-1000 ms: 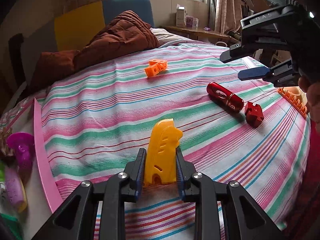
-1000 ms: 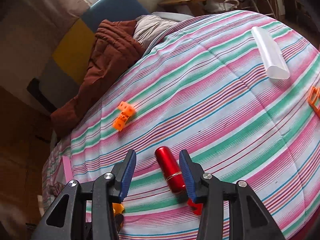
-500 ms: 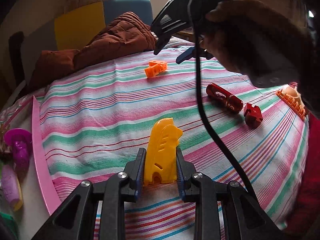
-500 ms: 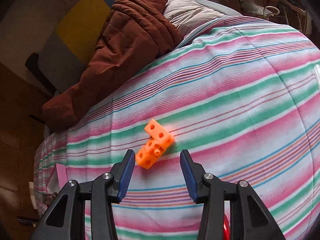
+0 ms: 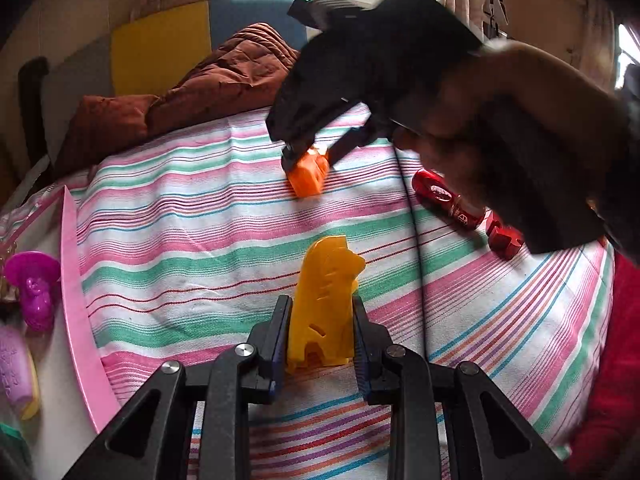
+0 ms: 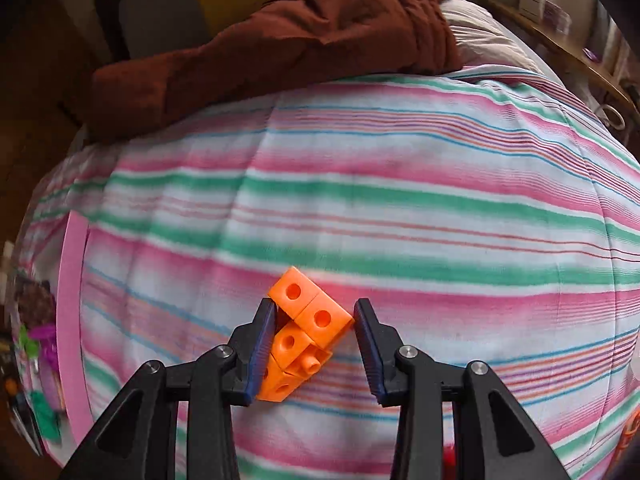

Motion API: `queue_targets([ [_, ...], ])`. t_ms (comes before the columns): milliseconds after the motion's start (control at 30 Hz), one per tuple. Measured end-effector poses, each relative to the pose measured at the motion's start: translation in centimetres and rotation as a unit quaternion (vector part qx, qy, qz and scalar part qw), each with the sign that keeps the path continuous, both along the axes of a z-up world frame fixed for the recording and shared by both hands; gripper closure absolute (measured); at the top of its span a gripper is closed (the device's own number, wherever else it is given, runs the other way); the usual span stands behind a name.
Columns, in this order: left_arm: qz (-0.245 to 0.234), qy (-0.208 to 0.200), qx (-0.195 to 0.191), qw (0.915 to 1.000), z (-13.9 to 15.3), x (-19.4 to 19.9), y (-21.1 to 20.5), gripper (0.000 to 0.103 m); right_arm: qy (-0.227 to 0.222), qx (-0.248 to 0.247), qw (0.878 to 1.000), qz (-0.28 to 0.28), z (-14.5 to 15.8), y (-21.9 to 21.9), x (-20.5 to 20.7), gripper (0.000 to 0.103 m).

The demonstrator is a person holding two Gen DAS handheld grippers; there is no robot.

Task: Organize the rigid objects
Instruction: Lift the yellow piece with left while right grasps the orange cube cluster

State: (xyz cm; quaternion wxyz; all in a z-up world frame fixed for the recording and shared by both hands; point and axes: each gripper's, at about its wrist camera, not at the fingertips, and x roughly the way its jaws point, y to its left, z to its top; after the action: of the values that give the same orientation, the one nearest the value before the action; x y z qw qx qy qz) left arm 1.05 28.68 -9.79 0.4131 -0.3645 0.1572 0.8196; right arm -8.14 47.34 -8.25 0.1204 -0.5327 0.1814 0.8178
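Striped bedsheet (image 6: 400,200) under us: our right gripper (image 6: 314,346) straddles the orange blocks (image 6: 304,332), unclamped (left pad touching); closing off-centre could twist them away. Nearer than the blocks, left gripper (image 5: 322,332) grips the yellow piece (image 5: 324,300)

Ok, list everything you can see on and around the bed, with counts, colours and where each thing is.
Yellow toy: 1, yellow, between the left gripper's fingers.
Orange blocks: 1 cluster, orange, mid-bed, between the right gripper's fingers.
Red cylinder: 1, red, right side of bed.
Red piece: 1, red, beside the cylinder.
Quilt: 1, brown, head of bed.
Pink bin: 1, pink, left of bed.
Purple toy: 1, purple, in the bin.
Left gripper: shut on the yellow toy.
Right gripper: open around the blocks.
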Motion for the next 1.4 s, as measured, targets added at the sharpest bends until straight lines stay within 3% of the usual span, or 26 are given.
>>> queue_targets([
  [167,0.003,0.0,-0.001,1.0,0.1,-0.1,-0.3,0.075,-0.016,-0.008,0.999,0.044,0.0,-2.9,4.8,0.063],
  [400,0.004,0.01,-0.013,0.9999,0.2,0.8,-0.6,0.075,-0.001,-0.03,0.999,0.033,-0.3,-3.9,8.9,0.062],
  [633,0.012,0.008,-0.023,0.9996,0.3,1.5,-1.4,0.075,0.018,-0.004,0.999,0.036,-0.6,-4.3,9.8,0.061],
  [833,0.011,-0.005,-0.026,0.9996,0.3,1.7,-1.6,0.075,0.018,-0.01,0.999,0.03,-0.5,-4.0,10.2,0.06],
  [967,-0.005,-0.026,-0.011,0.9996,0.4,1.5,-1.8,0.061,0.014,-0.031,0.999,0.026,-0.1,-3.8,10.4,0.056],
  [1267,-0.005,-0.036,-0.029,0.9989,0.8,1.0,-1.5,0.061,-0.008,-0.046,0.998,0.039,0.1,-3.7,11.0,0.055],
  [1333,-0.006,-0.031,-0.036,0.9989,0.8,0.8,-1.1,0.061,-0.011,-0.035,0.998,0.046,0.1,-3.8,11.0,0.059],
  [1400,-0.009,-0.031,-0.04,0.9987,0.9,0.7,-0.6,0.062,-0.017,-0.016,0.999,0.047,0.2,-3.8,11.2,0.071],
])
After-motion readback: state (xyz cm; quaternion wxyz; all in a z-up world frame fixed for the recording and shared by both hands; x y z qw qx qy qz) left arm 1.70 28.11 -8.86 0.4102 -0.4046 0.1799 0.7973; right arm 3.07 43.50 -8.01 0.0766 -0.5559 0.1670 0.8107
